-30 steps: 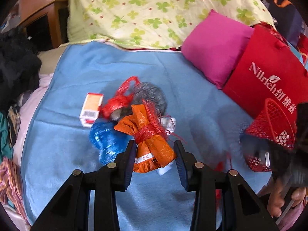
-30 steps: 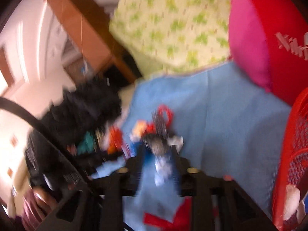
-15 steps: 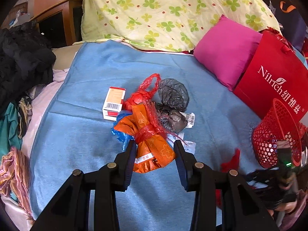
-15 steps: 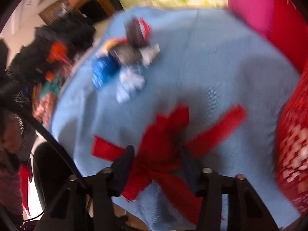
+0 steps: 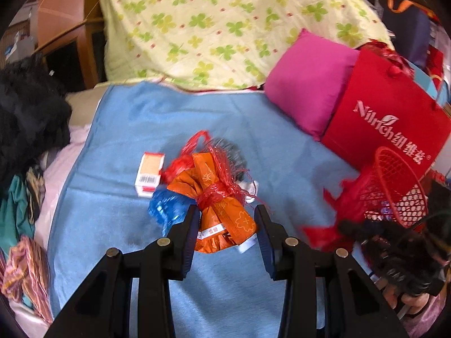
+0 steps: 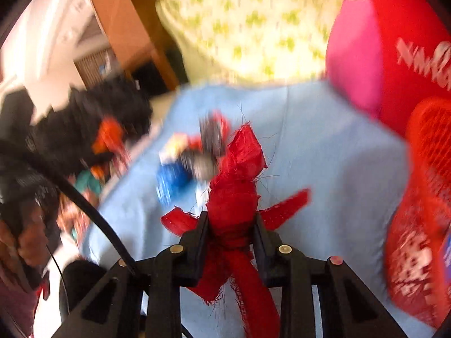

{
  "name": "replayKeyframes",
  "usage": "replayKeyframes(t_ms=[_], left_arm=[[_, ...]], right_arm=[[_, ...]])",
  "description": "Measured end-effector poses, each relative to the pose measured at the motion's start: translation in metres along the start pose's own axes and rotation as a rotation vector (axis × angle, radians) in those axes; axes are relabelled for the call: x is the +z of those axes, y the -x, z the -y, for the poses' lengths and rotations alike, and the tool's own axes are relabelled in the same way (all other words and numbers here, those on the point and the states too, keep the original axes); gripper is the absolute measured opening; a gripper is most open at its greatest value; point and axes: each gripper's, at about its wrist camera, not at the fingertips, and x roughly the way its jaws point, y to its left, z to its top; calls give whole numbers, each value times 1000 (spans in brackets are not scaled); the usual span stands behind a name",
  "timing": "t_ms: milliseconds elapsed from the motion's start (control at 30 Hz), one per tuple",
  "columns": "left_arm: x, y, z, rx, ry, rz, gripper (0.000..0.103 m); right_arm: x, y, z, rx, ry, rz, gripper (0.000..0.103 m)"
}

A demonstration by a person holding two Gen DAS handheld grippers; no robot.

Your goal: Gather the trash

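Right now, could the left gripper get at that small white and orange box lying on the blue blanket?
Probably not yet. The left gripper is already shut on an orange packet, so its jaws are full. The small box lies uncovered beyond it to the left on the blue blanket, so the path looks free once the packet is dropped.

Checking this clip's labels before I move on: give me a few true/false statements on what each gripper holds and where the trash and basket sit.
1. The right gripper is clamped on a frayed red ribbon. True; its jaws have just been closing.
2. The left gripper holds a blue wrapper. False: an orange packet tied with red string sits between its jaws.
3. A small barcoded box lies on the blue blanket. True.
4. The red mesh basket sits left of the trash pile. False: it is at the right, by the red bag.
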Motion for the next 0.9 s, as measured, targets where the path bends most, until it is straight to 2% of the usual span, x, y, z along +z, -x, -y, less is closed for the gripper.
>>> replayKeyframes(t_ms=[100,167,267,400,567,700,833,867,900], left_arm=[[9,8,21,-42,-44,21,41],[16,12,36,-65,-77,33,41],[28,15,68,-128,-130,51,41],[44,16,116,-222,-198,66,42],[56,8,175,-338,-267,71,42],[56,-6,221,-420,-300,29,42],[49,-17,251,-449,-323,-4,44],[48,-20,258,-463,-329,-17,50],[46,-23,263,-471,-334,-26,61]], right_arm=[[8,45,1,9,17,191,31],[11,68,4,2,10,283,31],[15,108,17,0,-37,422,31],[14,154,55,-49,-146,580,31],[5,179,104,-122,-330,660,31],[-7,207,142,-141,-472,713,33],[-16,221,170,-139,-577,728,34],[-18,222,173,-143,-595,727,34],[-17,221,177,-142,-604,723,37]])
